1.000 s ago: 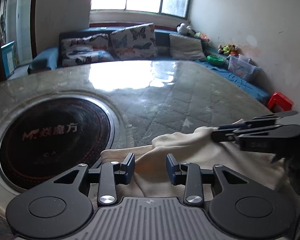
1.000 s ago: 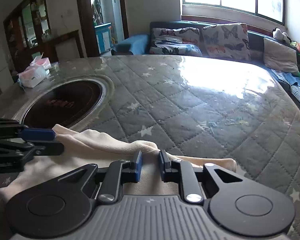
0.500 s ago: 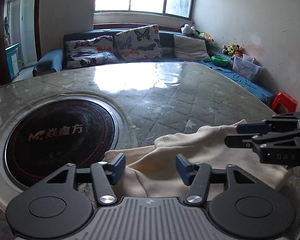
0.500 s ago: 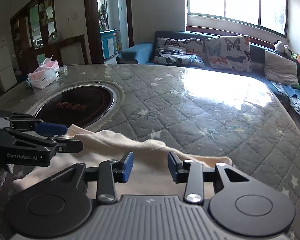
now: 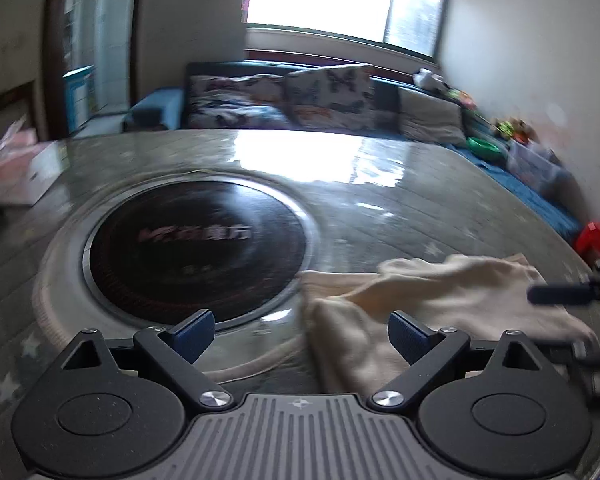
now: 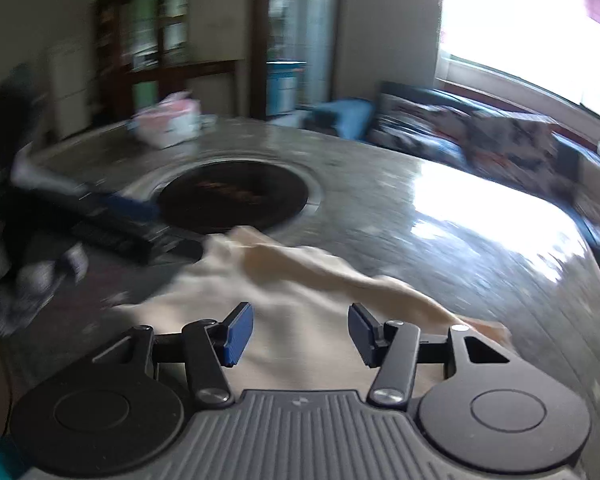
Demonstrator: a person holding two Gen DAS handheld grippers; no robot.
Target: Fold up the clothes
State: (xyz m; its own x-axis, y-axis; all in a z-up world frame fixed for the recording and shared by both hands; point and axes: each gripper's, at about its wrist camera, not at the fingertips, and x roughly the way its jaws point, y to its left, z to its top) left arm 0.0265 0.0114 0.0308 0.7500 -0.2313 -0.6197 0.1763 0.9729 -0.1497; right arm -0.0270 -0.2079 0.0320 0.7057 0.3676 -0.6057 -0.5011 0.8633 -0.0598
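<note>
A cream garment (image 5: 432,300) lies folded in a loose heap on the quilted table cover, just right of the round black cooktop (image 5: 198,246). My left gripper (image 5: 302,336) is open wide, its blue pads apart above the garment's left edge and holding nothing. In the right wrist view the same cream garment (image 6: 300,296) spreads below my right gripper (image 6: 300,332), which is also open and empty. The left gripper's fingers (image 6: 112,220) show blurred at the left of that view, and the right gripper's fingers (image 5: 564,294) show at the far right of the left wrist view.
A tissue pack (image 6: 168,124) and a white box (image 5: 18,172) sit at the table's far left. A sofa with butterfly cushions (image 5: 324,96) runs behind the table. A red stool (image 5: 598,240) stands at the right. A grey cloth (image 6: 32,280) lies at the left edge.
Both grippers have opened wider and let the cream garment lie on the table. Both have pulled back and swung left; the views are now motion-blurred.
</note>
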